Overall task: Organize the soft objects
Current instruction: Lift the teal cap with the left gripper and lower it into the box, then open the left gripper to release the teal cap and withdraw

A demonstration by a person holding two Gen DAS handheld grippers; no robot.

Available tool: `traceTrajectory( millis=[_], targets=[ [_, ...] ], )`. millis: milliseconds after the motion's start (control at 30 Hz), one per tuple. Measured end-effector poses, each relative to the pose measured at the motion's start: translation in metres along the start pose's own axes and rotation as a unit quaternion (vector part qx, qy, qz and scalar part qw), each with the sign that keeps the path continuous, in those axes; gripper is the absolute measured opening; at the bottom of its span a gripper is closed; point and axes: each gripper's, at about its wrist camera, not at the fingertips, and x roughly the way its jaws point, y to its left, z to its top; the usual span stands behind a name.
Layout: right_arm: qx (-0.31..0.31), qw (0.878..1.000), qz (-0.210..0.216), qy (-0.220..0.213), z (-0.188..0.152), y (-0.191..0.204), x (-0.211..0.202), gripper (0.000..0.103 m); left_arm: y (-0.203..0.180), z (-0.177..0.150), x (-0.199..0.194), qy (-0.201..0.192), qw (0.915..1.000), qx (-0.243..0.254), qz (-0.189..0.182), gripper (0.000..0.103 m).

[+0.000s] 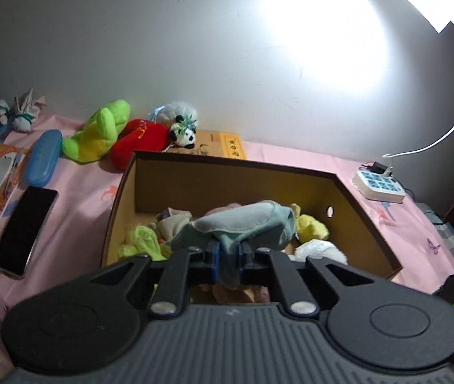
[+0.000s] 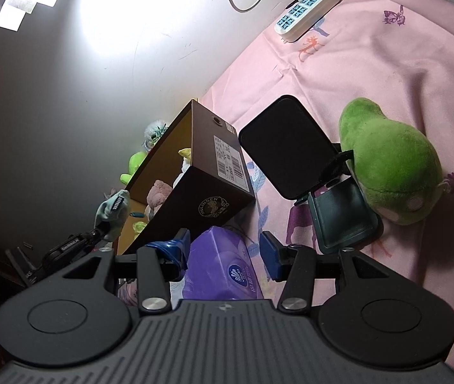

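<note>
The grey-green sock hangs clamped in the left gripper above the cardboard box, which already holds several soft items. The right gripper gapes empty. Plush toys outside probably remain.

Both wrist views near box, seemingly

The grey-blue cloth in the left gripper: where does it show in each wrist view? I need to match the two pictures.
Left wrist: grey-blue cloth at centre, pinched between the left gripper fingers, over the open cardboard box.
Right wrist: same cloth at far left, small, held beside the box's open side.
Shared landmark: the cardboard box; the white power strip also shows in both.
</note>
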Motion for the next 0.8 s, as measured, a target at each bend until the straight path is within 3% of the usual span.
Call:
traceTrajectory(
  millis=[233,500,533,800],
  targets=[
    [0.014,1.000,-0.016,-0.014,-0.001,-0.007,-0.010,0.033,0.004,-0.002,0.044,0.057,0.9978,-0.003,0.036,0.008],
    [0.018,1.000,-0.020,-0.007,0.000,-0.009,-0.007,0.033,0.004,-0.007,0.059,0.091,0.9933,-0.006,0.072,0.037],
    [0.017,1.000,-0.019,-0.005,0.001,-0.009,-0.007,0.033,0.005,-0.007,0.058,0.090,0.9925,-0.008,0.082,0.049],
    [0.012,1.000,-0.011,0.010,0.003,-0.009,0.001,0.033,-0.004,-0.004,0.038,0.079,0.9914,-0.001,0.104,0.051]
  ],
)
